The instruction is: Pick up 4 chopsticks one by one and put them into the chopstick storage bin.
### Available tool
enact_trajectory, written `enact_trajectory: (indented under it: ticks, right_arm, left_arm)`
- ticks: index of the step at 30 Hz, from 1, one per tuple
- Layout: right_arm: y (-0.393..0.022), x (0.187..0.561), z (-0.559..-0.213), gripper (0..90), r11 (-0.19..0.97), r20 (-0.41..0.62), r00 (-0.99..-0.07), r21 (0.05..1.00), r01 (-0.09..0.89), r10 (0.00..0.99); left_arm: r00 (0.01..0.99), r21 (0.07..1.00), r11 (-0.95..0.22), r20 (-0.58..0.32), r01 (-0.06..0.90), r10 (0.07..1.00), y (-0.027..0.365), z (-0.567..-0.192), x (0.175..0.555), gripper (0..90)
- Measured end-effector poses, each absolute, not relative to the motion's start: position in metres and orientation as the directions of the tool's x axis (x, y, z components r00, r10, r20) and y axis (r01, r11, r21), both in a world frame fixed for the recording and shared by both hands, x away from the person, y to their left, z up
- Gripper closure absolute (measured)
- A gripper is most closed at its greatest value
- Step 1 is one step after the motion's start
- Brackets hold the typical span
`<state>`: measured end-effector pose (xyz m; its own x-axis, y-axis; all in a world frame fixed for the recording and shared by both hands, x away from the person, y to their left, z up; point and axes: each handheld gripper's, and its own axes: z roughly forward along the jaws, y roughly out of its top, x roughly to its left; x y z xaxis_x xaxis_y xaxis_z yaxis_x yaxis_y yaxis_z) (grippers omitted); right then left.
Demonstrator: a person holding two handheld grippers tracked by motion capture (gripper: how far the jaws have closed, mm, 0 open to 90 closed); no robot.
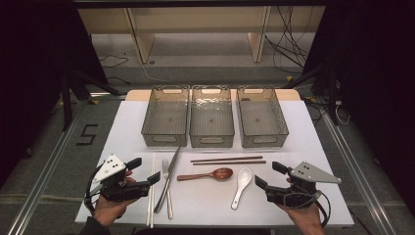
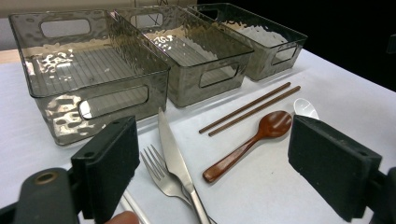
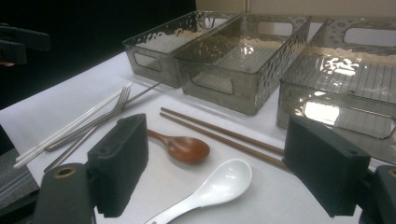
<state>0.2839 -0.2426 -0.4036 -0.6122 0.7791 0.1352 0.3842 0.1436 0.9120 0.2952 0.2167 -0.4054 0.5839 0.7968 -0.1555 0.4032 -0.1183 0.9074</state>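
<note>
1. In the high view, the left gripper [image 1: 148, 171] and the right gripper [image 1: 267, 174] rested at the near corners of a white sheet [image 1: 313, 147] that covered the table. Both had their jaws apart and held nothing.
2. Three smoky translucent bins [image 1: 211, 122] with dimpled walls and cut-out handles stood side by side at the far end of the sheet.
3. Between the grippers lay white chopsticks [image 1: 151, 196], a steel fork [image 1: 168, 188] crossed by a steel knife [image 1: 168, 178], a glossy wooden spoon [image 1: 208, 174], a white ceramic spoon [image 1: 241, 186] and brown chopsticks [image 1: 228, 160] lying crosswise just in front of the bins.
4. The left gripper view looked between its own matte black, blocky pads [image 2: 109, 168], spread wide over the bare sheet. The fork [image 2: 161, 175] and knife [image 2: 175, 158] lay just beside the left pad.
5. That view showed the ribbed floor of the nearest bin [image 2: 88, 70] and the hammered texture of its wall, too fine to tell from above. The ceramic spoon [image 2: 306, 107] was half hidden behind the right pad.
6. The right gripper view showed its pads [image 3: 119, 163] equally far apart. The ceramic spoon [image 3: 215, 186] lay between them, untouched, with the wooden spoon [image 3: 182, 147] just beyond.
7. Here the fork's [image 3: 122, 100] curved tines and the slim round white chopsticks [image 3: 70, 126] could be seen from the side.
</note>
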Motion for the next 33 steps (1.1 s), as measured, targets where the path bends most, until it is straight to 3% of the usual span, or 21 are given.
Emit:
enact_trajectory:
  ticks: [18,33]
  right_arm:
    - [-0.240,0.286,-0.404,24.0,0.164,0.126,-0.621,0.907,0.389,0.774]
    - [-0.238,0.288,-0.405,24.6,0.180,0.129,-0.629,0.897,0.404,0.766]
  left_arm:
    - [0.565,0.893,-0.129,-0.156,0.432,0.810,0.216,-0.406,0.295,15.9]
    - [0.484,0.780,-0.219,-0.119,0.586,0.867,0.213,-0.413,0.305,15.9]
